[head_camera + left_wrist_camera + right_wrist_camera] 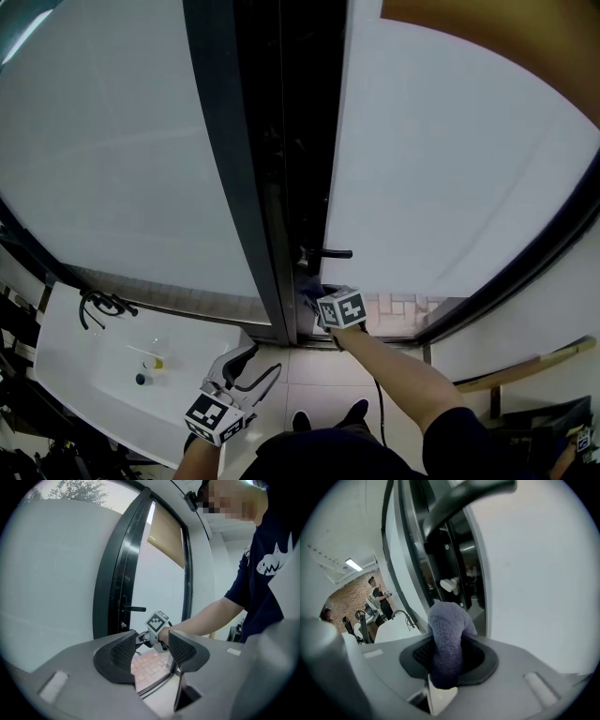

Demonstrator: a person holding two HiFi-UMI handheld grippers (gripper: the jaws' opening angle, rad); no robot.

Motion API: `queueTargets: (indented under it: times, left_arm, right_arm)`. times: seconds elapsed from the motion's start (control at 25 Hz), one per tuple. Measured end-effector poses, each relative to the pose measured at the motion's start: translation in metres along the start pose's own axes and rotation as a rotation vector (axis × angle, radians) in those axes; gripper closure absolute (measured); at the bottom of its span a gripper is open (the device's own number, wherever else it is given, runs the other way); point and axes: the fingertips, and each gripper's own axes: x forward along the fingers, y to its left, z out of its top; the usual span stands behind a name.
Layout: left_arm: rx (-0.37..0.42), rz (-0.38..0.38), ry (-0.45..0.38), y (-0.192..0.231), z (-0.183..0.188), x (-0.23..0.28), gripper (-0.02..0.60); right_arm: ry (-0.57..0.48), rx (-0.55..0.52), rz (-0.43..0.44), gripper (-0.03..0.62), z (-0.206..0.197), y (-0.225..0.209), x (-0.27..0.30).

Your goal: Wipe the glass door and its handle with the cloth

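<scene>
Cloth (446,641): purple-grey, nubbly terry pile, bunched into a blunt rounded stub. It is sitting pinched between the ribbed black pads of the right gripper (449,654), whose jaws are pressing in on it from both sides. Its tip is poking up toward the door's edge, just below the handle (328,253) (whether it is touching the metal cannot be made out).

Glass door (450,169): smooth, pale, frosted pane, sitting in a slim dark metal frame (246,187). A clear strip along the bottom is showing reddish brick paving (403,305) outside. The handle is a thin, straight black lever, jutting sideways from a narrow plate. In the head view the right gripper is reaching in just beneath it, close against the frame's edge.

Left gripper (150,654): grey moulded shell with black cross-hatched pads. Its jaws are standing spread with nothing between them. It is hanging low, well apart from the door, beside the near corner of a white bench (84,356).

Open room: pale tiled floor (314,370) is lying between the bench and the door sill.
</scene>
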Motion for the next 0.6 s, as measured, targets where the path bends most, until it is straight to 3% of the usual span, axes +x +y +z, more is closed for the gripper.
queueTargets:
  times: [0.4,0.6]
  left_arm:
    - [0.025,-0.083,-0.043,-0.002,0.01,0.028,0.368]
    - [-0.009,-0.137,-0.081,-0.016,0.019,0.057,0.373]
  right_arm:
    - [-0.298,0.044,-0.014,0.491,0.009,0.011,-0.145]
    - [-0.434,0.052,-0.036,0.49,0.009,0.014,-0.225]
